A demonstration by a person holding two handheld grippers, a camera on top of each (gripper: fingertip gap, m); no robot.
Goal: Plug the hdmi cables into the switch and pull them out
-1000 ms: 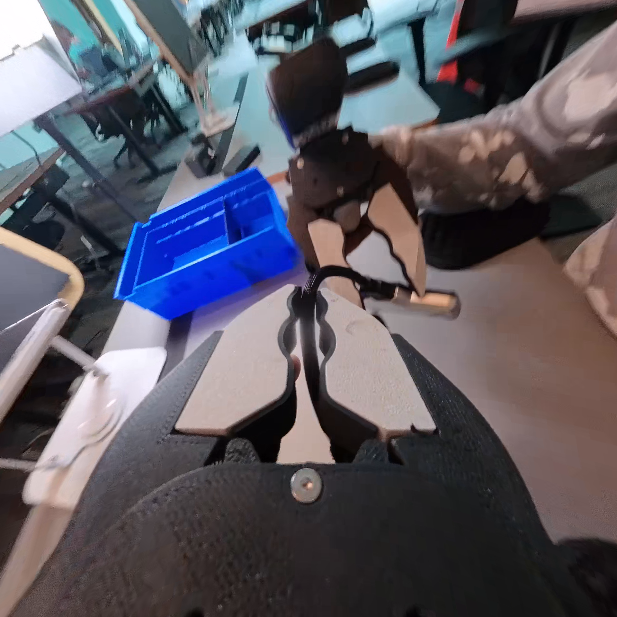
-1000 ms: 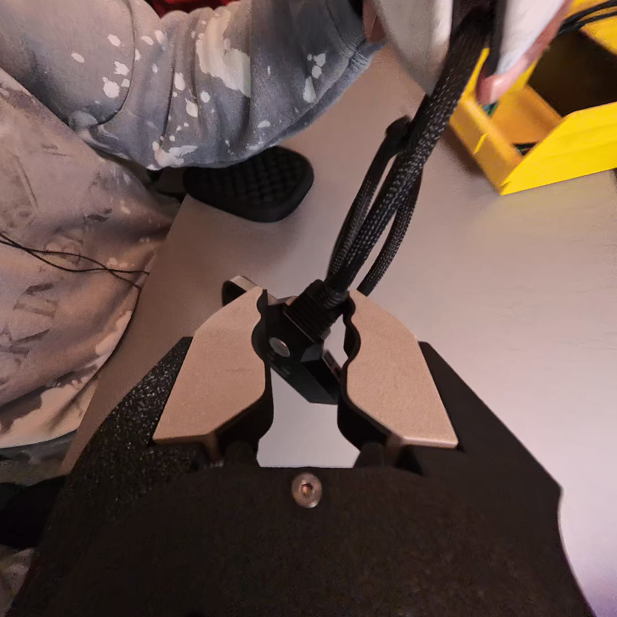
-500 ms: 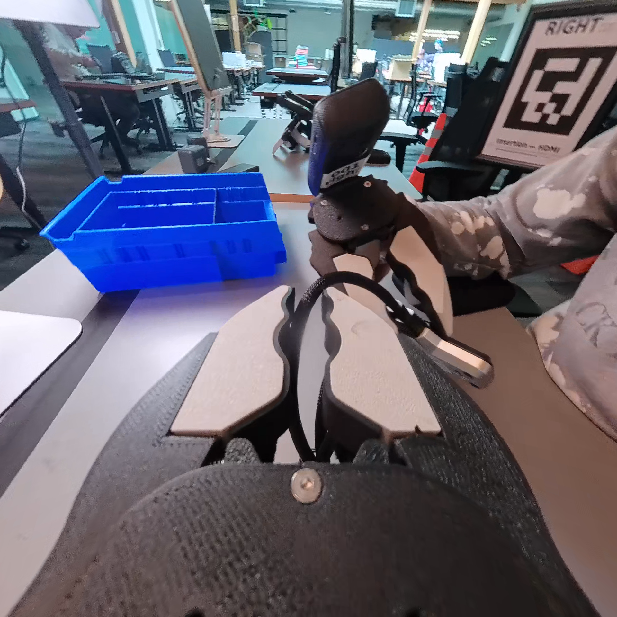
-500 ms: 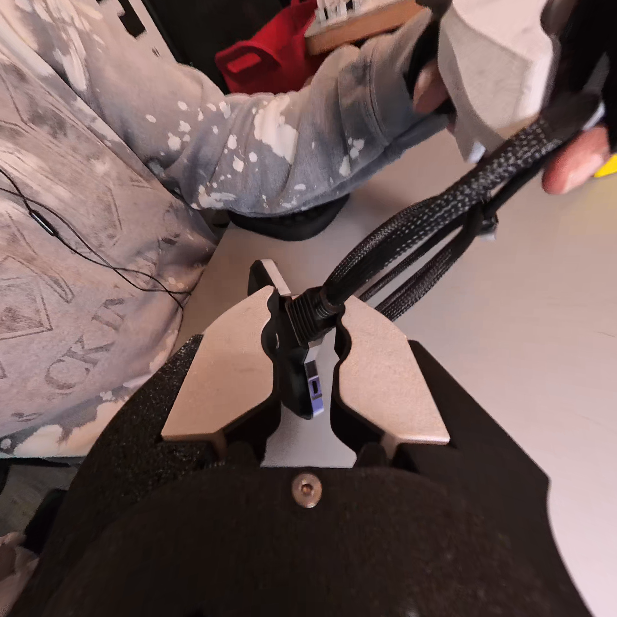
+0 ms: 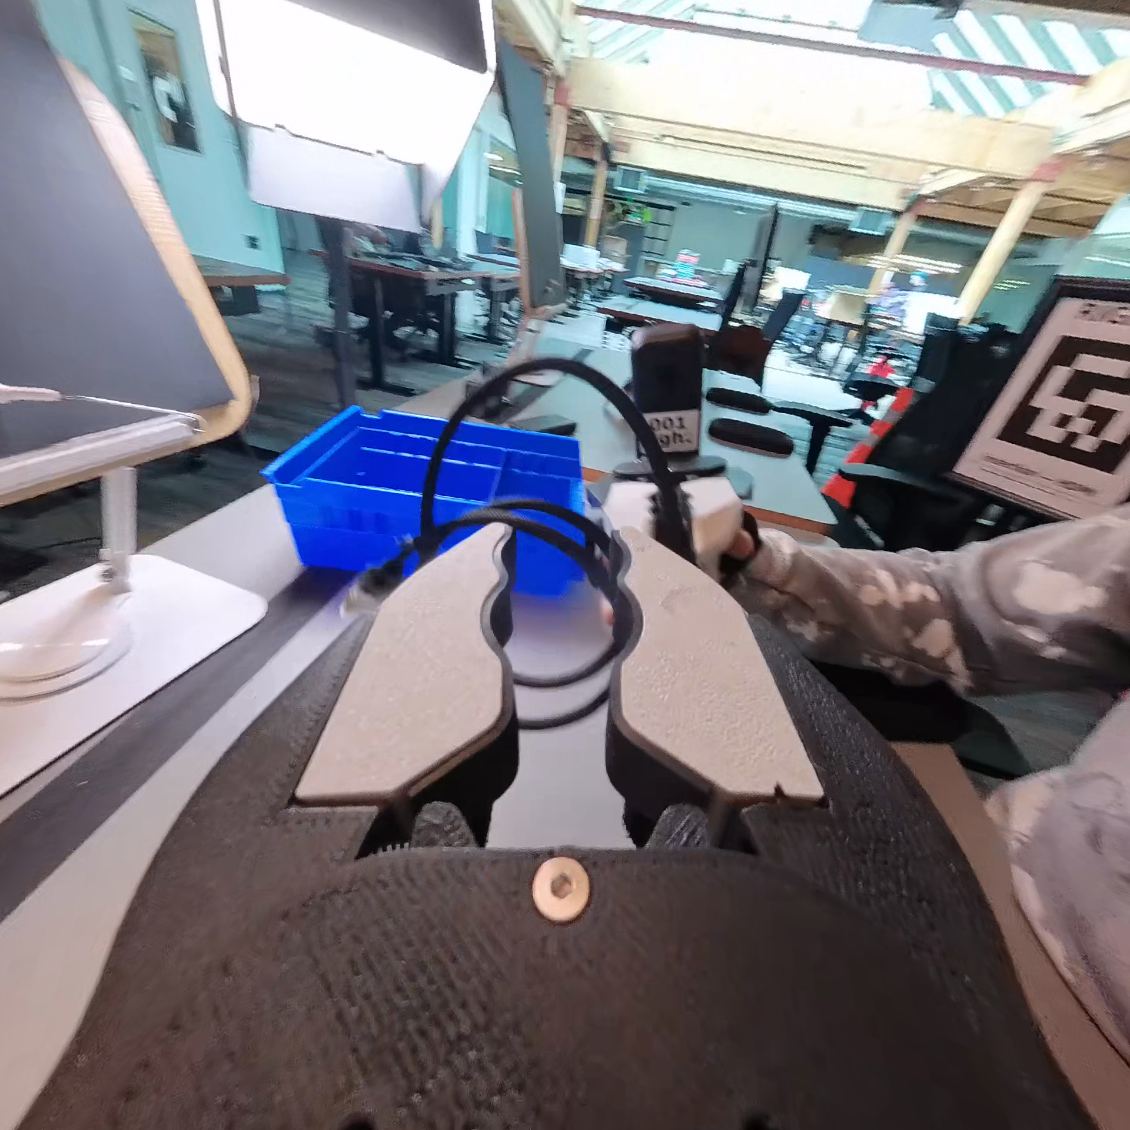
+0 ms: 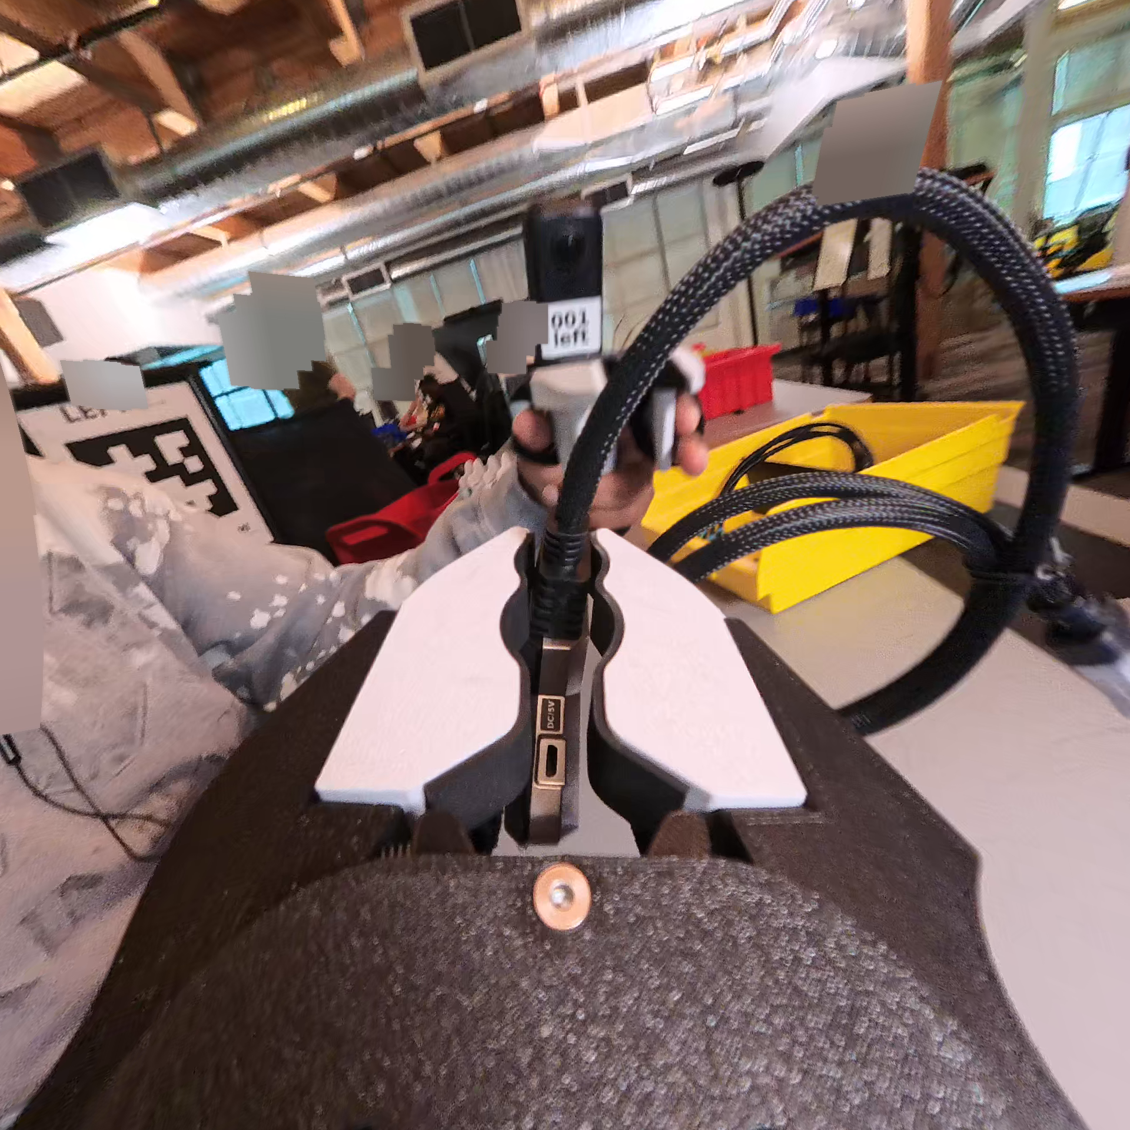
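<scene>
Clamping the switch (image 6: 550, 727) edge-on at centre frame, the right gripper (image 6: 559, 550) has closed tight on it, a braided cable (image 6: 1003, 379) already plugged into its far end and looping to the right. The left gripper (image 5: 562, 538) stands parted and holds nothing, though a loop sags between its fingers (image 5: 428, 660); it should, I judge, close on the free plug (image 5: 373, 587) at mid-left. Blur hides that plug's facing, and the switch's free ports are out of sight.

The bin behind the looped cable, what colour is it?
Yellow bin; the right wrist view shows it best.

Bright daylight, blown-out glare upper left, motion blur, fisheye-bent edges.
</scene>
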